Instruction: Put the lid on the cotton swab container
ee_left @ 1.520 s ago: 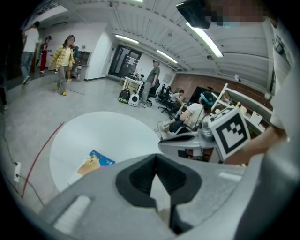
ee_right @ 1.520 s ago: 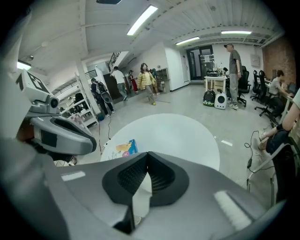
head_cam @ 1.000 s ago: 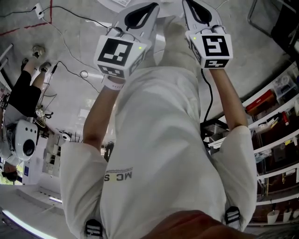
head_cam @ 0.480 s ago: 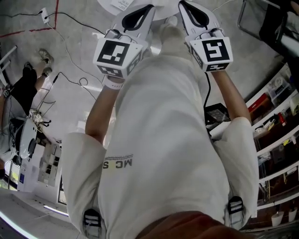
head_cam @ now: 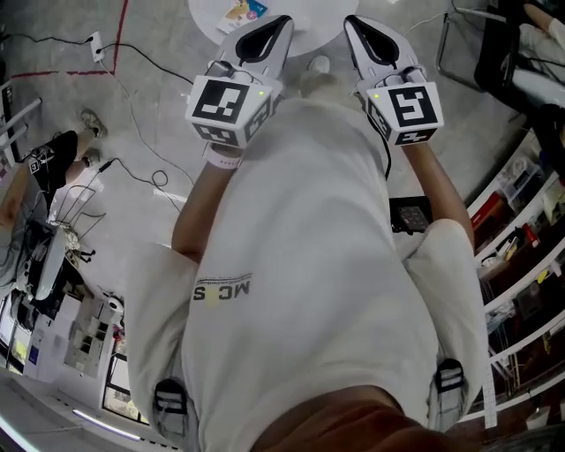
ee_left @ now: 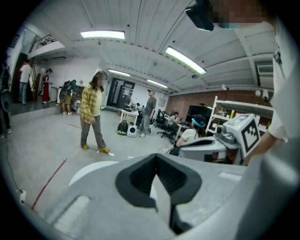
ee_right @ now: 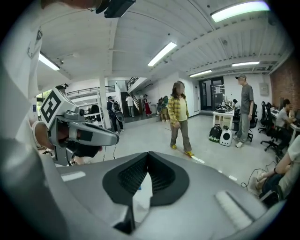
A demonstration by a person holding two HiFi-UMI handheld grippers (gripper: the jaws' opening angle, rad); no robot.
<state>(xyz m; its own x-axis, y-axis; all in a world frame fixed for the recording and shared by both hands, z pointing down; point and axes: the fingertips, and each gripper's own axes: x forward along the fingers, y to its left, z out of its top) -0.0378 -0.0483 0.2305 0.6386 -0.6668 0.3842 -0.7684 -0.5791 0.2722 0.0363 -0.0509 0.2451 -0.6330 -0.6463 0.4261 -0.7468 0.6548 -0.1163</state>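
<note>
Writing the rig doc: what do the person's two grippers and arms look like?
Left gripper and right gripper: pale grey shells, black ribbed jaw pads, each with a cube of black-and-white square markers and a green light. A black cable runs from the right one. Worn: white short-sleeved T-shirt, white left wristband.

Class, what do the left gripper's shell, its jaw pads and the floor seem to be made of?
Shell of the left gripper: probably moulded plastic, matte grey, smooth curves. Its pads: likely rubber, black and ribbed. The floor: seemingly polished concrete, grey, mottled, faintly reflective.
</note>
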